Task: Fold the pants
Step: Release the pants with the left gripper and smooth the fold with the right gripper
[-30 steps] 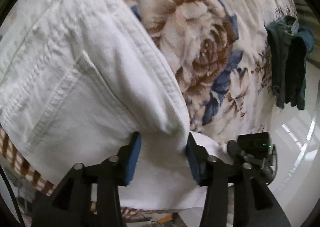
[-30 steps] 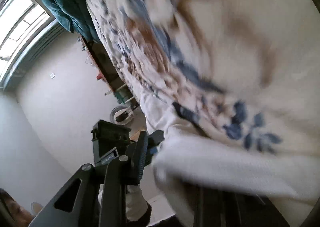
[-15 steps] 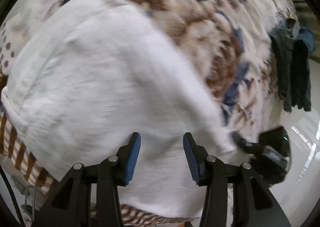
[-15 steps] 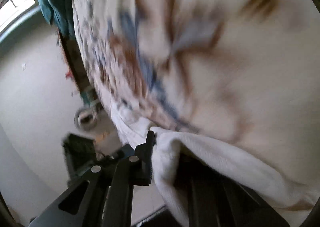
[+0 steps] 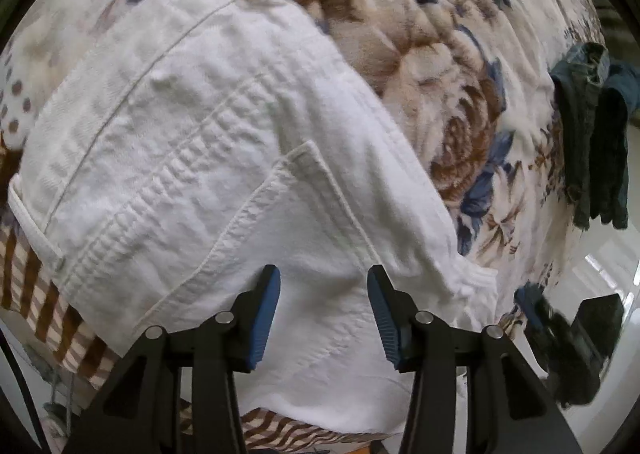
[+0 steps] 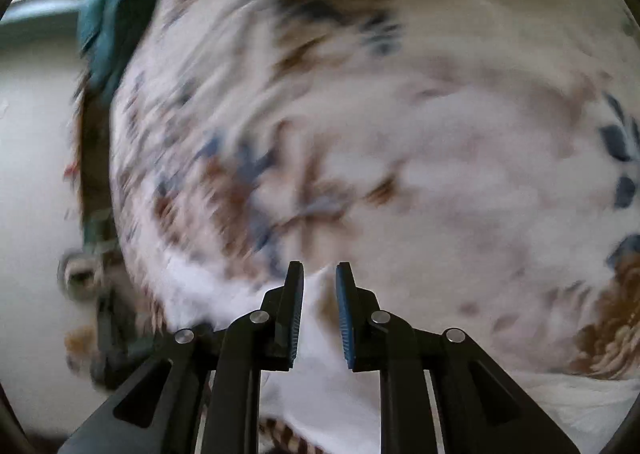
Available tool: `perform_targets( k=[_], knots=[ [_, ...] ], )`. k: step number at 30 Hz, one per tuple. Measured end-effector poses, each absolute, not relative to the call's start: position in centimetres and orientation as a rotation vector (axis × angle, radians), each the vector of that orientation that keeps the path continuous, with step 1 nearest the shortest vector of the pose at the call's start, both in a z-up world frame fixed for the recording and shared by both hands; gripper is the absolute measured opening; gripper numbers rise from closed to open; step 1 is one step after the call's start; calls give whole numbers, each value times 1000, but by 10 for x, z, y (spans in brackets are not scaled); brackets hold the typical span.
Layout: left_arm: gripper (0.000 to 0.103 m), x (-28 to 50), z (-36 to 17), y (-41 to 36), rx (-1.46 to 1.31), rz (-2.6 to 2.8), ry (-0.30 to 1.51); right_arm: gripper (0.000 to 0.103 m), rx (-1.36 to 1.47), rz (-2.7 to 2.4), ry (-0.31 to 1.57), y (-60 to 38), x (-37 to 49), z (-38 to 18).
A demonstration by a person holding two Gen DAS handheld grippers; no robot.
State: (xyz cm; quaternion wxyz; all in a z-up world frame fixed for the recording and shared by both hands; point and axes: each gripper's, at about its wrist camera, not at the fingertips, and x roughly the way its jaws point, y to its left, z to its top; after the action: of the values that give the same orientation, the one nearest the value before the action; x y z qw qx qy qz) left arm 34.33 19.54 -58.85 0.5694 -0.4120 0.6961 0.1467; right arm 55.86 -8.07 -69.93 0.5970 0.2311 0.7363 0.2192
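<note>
The white pants [image 5: 208, 158] lie folded on the floral blanket [image 5: 440, 66], back pocket up, and fill most of the left wrist view. My left gripper [image 5: 322, 288] points down over their near edge. Its blue pads stand apart, with flat cloth showing between them and no fold pinched. In the blurred right wrist view, my right gripper [image 6: 319, 282] is above a corner of the white pants [image 6: 320, 374]. Its jaws are narrow and opening, and white cloth shows through the gap without the pads pressing on it.
Dark blue-green clothes [image 5: 592, 134] hang over the bed's far right edge, seen again as teal cloth [image 6: 112, 14]. A brown-and-white striped cloth [image 5: 44, 290] sticks out under the pants at the left. Pale floor [image 5: 600, 266] lies beyond the bed edge.
The right gripper held a thick white fold of the pants; it has since let go, risen and swung round over the blanket. The pants now lie flatter. The left gripper has barely moved.
</note>
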Motion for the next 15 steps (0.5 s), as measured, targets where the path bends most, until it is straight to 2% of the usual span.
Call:
perform_targets(
  k=[3,5,6,7,8,9,11,14,15],
  knots=[
    [49,355,-577,179,-822,314,1638,21,422,674,1830,-43,533,-701],
    [49,363,-573,168,-724,282,1629,19,288,602,1857,-40,520,-718],
    [49,369,-572,161,-654,268,1618,7,266,515,1842,-49,522,-729],
    [49,373,-570,156,-594,255,1602,0,275,462,1835,-55,526,-738],
    [56,378,-568,152,-539,251,1584,0,355,378,1841,-70,530,-752],
    [78,382,-566,147,-488,248,1564,0,397,349,1841,-75,531,-756],
    [99,392,-563,139,-401,210,1518,0,327,352,1805,-66,532,-743],
    [99,403,-562,132,-308,189,1499,18,168,347,1687,-55,534,-700],
    [99,405,-562,131,-291,188,1493,42,129,345,1655,-51,533,-689]
  ],
)
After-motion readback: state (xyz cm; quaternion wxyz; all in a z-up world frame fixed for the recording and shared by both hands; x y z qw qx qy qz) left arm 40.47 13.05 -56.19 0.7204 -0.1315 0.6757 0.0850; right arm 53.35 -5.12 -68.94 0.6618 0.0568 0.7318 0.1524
